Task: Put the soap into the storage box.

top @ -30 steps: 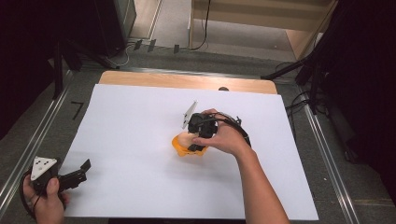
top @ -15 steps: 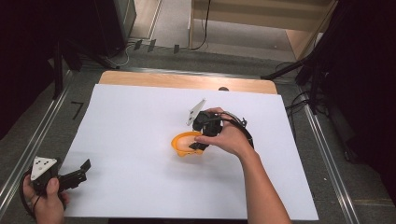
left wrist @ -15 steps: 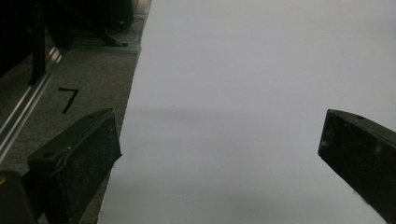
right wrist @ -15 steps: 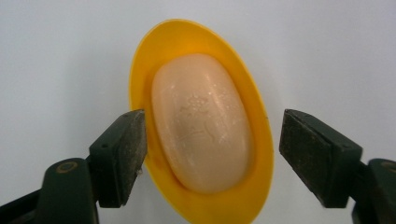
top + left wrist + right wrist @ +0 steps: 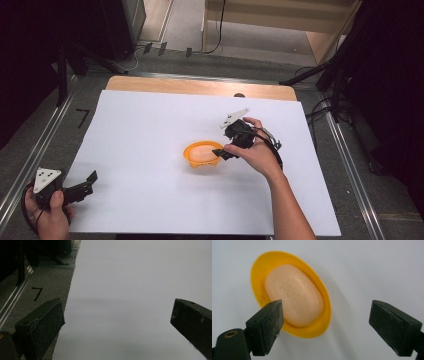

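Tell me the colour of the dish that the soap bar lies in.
The dish is bright yellow-orange; the soap bar is pale peach. It shows best in the right gripper view.

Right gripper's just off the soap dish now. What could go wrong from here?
1. The right gripper, whose jaws have just been opening with nothing between them, sits close to the yellow dish's rim; a careless pull-back might clip and shift it.
2. The soap lies loose in the shallow dish, so a knock may slide it out.
3. The white sheet could let the dish skid.
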A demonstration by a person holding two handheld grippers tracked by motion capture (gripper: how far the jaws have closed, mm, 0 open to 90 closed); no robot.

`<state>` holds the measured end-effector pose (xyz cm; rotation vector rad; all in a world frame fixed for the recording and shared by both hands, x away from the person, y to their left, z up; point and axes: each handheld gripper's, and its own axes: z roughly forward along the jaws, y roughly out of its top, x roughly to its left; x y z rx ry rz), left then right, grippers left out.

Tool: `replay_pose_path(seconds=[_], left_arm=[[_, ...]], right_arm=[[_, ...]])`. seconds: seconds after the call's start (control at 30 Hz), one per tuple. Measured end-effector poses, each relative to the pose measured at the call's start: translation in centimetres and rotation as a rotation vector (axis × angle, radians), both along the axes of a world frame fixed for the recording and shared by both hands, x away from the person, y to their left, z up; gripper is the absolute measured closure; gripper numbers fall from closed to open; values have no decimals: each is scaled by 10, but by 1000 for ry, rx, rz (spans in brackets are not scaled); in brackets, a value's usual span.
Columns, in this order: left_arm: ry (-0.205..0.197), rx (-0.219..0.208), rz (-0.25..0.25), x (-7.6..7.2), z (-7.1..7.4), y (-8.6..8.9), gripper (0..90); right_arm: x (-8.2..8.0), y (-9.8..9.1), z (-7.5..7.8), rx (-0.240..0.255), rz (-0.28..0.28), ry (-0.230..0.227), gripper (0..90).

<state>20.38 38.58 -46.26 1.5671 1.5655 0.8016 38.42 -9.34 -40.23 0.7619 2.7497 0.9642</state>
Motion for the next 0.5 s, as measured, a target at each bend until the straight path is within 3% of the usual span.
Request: replay_pose_path(seconds=[0.1,0.3,0.5], left_arm=[[-4,1,0,0,0,0,0],[-1,4,0,0,0,0,0],[-5,4,1,-1,0,0,0]], right_arm=[[-3,-9,-6,24,-67,2,0],[-12,-31,-13,99,-172,-6,0],[-22,-51,-16,166,-222,-27,0]])
